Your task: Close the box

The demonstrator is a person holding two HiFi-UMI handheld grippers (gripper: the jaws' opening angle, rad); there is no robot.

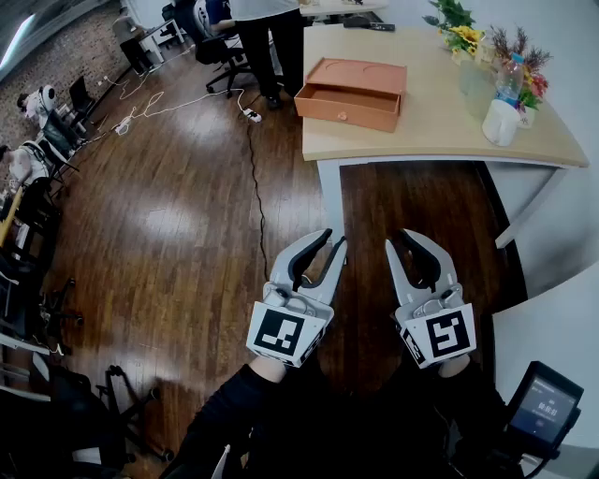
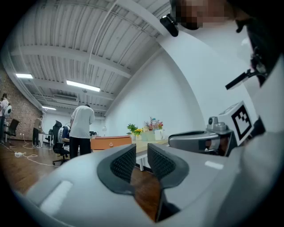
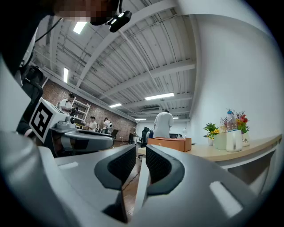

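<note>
- While I hold both tools low over the wooden floor, my left gripper and right gripper sit side by side, near each other, tips pointing toward the bench
- My left fingers stand only a narrow slit apart, with nothing between them; floorboards show through the slit
- My right fingers are the same: nearly together, a thin gap, nothing pinched
- The box, orange, lies on the bench near its edge on the left of the head view, well apart from both grippers; neither touches it
- Its front face carries a small knob, and its upper side shows a sunken inside within a rim, so it is not closed
- Farther right on the bench, apart from the box, stand flowers, a clear bottle and a white cup, grouped near the right edge
- A person in dark trousers stands on the floor just beyond the box end of the bench, beside an office chair
- A dark cable runs across the floor from a white power strip toward me
- A small device with a lit screen shows at the lower right of the head view
</note>
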